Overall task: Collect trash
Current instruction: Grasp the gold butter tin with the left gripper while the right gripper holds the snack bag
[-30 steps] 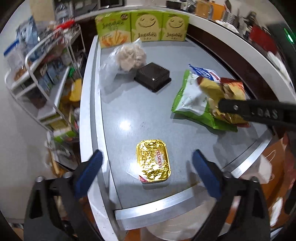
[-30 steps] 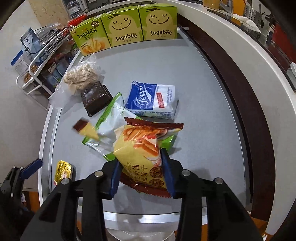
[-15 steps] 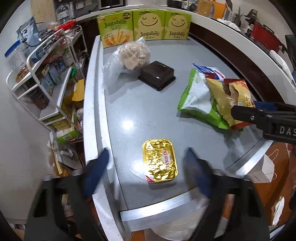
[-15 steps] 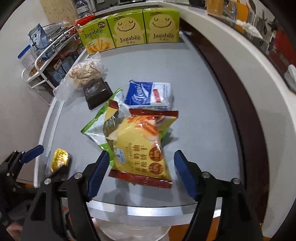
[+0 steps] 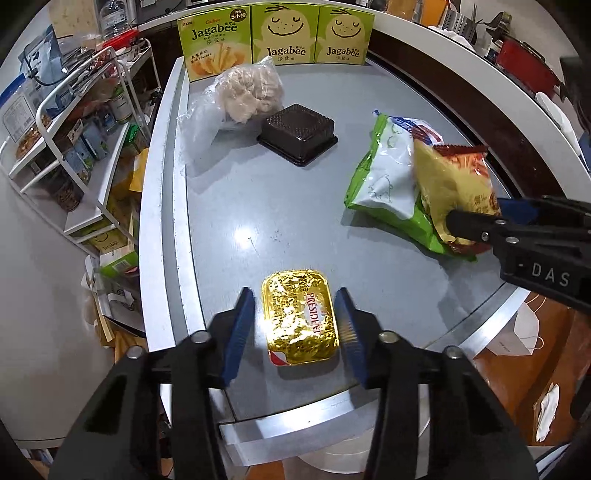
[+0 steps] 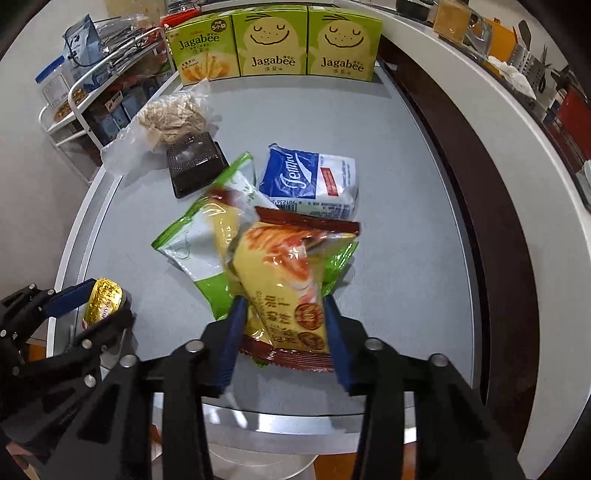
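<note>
Left hand-held gripper (image 5: 295,325) straddles gold foil butter tub (image 5: 300,321) at desk (image 5: 295,206) front edge, jaws not yet clamped. Right hand-held gripper (image 6: 282,321) pinches yellow snack wrapper (image 6: 284,280), likely for binning.

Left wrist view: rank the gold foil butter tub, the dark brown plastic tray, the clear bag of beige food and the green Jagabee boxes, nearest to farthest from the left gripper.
1. Gold foil butter tub: between the left gripper fingers.
2. Dark brown plastic tray: mid-table, straight ahead.
3. Clear bag of beige food: just behind the tray, slightly left.
4. Green Jagabee boxes: along the table's far edge.
</note>
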Tool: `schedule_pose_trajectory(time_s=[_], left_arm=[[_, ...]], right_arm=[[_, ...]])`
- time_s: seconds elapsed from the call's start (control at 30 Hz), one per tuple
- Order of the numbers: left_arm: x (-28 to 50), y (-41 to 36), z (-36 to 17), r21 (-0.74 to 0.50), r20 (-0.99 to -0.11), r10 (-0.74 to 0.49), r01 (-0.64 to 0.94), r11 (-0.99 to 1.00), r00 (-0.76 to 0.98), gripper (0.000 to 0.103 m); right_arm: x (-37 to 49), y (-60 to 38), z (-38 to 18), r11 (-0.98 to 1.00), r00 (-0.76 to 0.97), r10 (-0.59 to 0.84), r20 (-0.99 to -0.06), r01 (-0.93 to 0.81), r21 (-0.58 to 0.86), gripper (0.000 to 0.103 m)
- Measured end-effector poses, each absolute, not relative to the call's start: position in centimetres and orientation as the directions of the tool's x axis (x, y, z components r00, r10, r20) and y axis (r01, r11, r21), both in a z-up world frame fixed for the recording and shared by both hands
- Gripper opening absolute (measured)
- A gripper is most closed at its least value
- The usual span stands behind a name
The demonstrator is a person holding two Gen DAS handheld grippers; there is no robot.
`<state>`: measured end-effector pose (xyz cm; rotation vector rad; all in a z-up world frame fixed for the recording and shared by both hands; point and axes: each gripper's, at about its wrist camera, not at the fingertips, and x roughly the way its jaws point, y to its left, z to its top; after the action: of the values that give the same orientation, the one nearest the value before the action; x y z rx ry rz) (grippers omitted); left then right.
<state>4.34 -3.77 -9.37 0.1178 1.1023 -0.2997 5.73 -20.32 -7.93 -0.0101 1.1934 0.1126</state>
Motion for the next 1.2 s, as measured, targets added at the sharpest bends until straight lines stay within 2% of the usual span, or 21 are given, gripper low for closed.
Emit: schedule_pose_trajectory(time_s=[0.03,0.1,0.2,0.27,0.3,0.43,0.47,0.53,0.57,0.63,0.7,0.73,0.77,0.83,1.03,1.13,1.2], left_arm=[[4.4,-3.7,-9.3,-0.069,-0.890,-0.194,0.299,0.952,0.413,0.039],[4.3,-3.6,-9.3,-0.077,-0.890,-0.199,0.296,0.952,0.410,0.039],[4.3,-3.5,-9.3,-0.081,-0.890,-0.202,0.294,0.952,0.409,0.039],[4.2,-3.6,-9.3,-0.077,-0.890,-0.199,0.296,0.952,0.410,0.039],[4.2,-3.7,-9.3,-0.075,-0.890,-0.198,0.297,0.952,0.410,0.039],[4.2,-3.7,-9.3,-0.075,-0.891,-0.197,0.296,0.952,0.408,0.039],[4.2,-3.7,-9.3,-0.074,-0.891,-0.197,0.297,0.952,0.408,0.039],[4.2,-3.7,-9.3,-0.071,-0.892,-0.195,0.300,0.951,0.409,0.039],[4.2,-3.7,-9.3,-0.071,-0.892,-0.195,0.299,0.952,0.409,0.039],[4.3,-3.7,-9.3,-0.071,-0.892,-0.195,0.299,0.952,0.408,0.039],[4.3,-3.8,-9.3,-0.071,-0.892,-0.194,0.299,0.952,0.407,0.039],[4.3,-3.8,-9.3,-0.070,-0.893,-0.193,0.299,0.952,0.407,0.039],[4.3,-3.8,-9.3,-0.069,-0.893,-0.193,0.298,0.952,0.407,0.039],[4.2,-3.7,-9.3,-0.073,-0.892,-0.195,0.294,0.953,0.408,0.039],[4.2,-3.7,-9.4,-0.073,-0.892,-0.195,0.296,0.952,0.409,0.039],[4.3,-3.6,-9.4,-0.075,-0.892,-0.197,0.296,0.952,0.408,0.039],[4.3,-3.7,-9.4,-0.072,-0.892,-0.195,0.298,0.952,0.408,0.039]], right_arm=[[5.7,-20.6,-8.0,0.993,0.360,0.099,-0.928,-0.088,0.072,0.028],[5.6,-21.3,-8.0,0.987,0.349,0.160,-0.923,-0.072,0.144,0.028],[5.4,-21.9,-8.4,0.986,0.338,0.166,-0.926,-0.066,0.152,0.029],[5.2,-22.2,-8.4,0.984,0.344,0.180,-0.922,-0.062,0.169,0.043],[5.1,-22.5,-8.6,0.982,0.343,0.190,-0.920,-0.044,0.186,0.056],[4.9,-23.2,-8.8,0.973,0.339,0.217,-0.915,-0.004,0.230,0.058],[4.8,-23.3,-8.8,0.972,0.337,0.223,-0.915,-0.007,0.234,0.055],[4.7,-23.2,-8.6,0.972,0.338,0.225,-0.914,-0.022,0.232,0.038],[4.7,-23.1,-8.5,0.975,0.342,0.216,-0.915,-0.027,0.220,0.034],[4.6,-23.2,-8.2,0.974,0.355,0.222,-0.908,-0.035,0.225,0.027],[4.6,-23.1,-8.0,0.973,0.362,0.227,-0.904,-0.043,0.227,0.028],[4.6,-23.3,-8.0,0.969,0.359,0.244,-0.901,-0.046,0.244,0.042],[4.6,-23.5,-8.0,0.963,0.353,0.263,-0.898,-0.044,0.265,0.075],[4.0,-24.2,-7.2,0.962,0.405,0.254,-0.878,-0.015,0.271,0.095],[4.7,-23.1,-5.1,0.982,0.486,0.187,-0.854,-0.074,0.173,0.097],[6.1,-21.5,-5.5,0.982,0.480,0.188,-0.857,-0.083,0.169,0.097],[6.8,-20.4,-6.1,0.991,0.468,0.133,-0.874,-0.079,0.109,0.097]])
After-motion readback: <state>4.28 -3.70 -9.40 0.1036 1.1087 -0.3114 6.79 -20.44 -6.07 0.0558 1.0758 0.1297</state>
